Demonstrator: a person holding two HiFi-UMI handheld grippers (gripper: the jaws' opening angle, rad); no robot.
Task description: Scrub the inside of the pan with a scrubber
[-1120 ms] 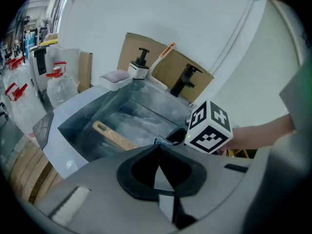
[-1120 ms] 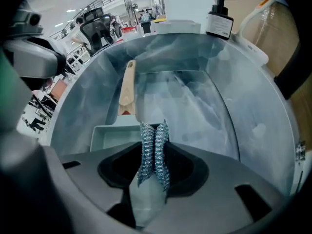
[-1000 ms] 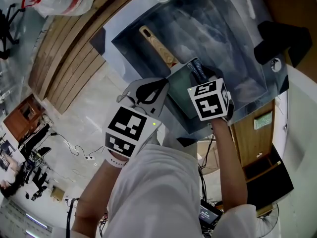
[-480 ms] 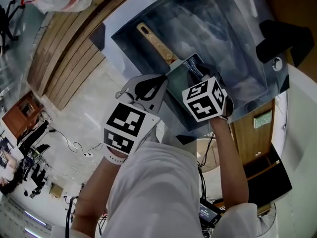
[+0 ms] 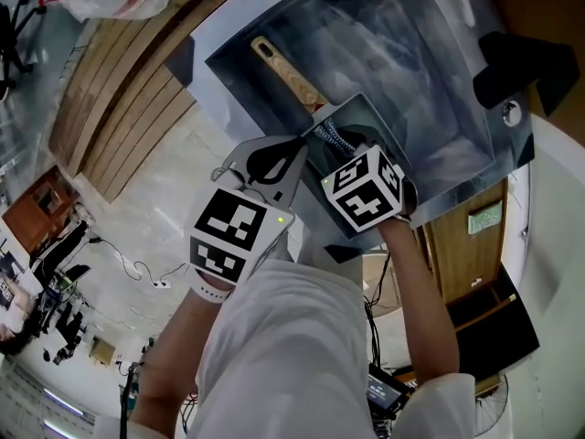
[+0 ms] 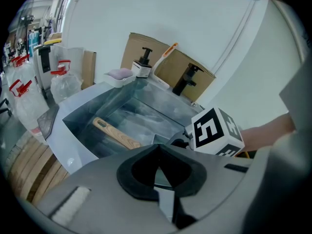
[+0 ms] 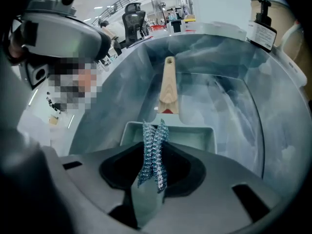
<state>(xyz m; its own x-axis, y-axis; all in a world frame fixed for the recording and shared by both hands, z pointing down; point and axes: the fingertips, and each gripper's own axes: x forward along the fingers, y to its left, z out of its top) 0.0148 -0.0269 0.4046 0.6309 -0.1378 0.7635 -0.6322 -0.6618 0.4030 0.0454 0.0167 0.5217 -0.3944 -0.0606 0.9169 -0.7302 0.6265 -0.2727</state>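
My right tool point(image 7: 150, 184) is clamped on the blue mesh scrubber point(image 7: 152, 140), which sticks up past the tips and hangs over the near end of the rectangular pan point(image 7: 195, 136). The pan lies in the sink point(image 7: 243, 111) with its wooden handle point(image 7: 168, 89) pointing away from me. My left tool point(image 6: 157, 152) has its jaws drawn together at the pan's near rim point(image 5: 375, 122), and I judge it is pinching that rim to steady it, though the bite looks thin. If I press hard, the rim could slip out and the pan would skate across the wet sink. The scrubber is soft and held low down, so a firm stroke may fold it over or drag it out of the jaws.
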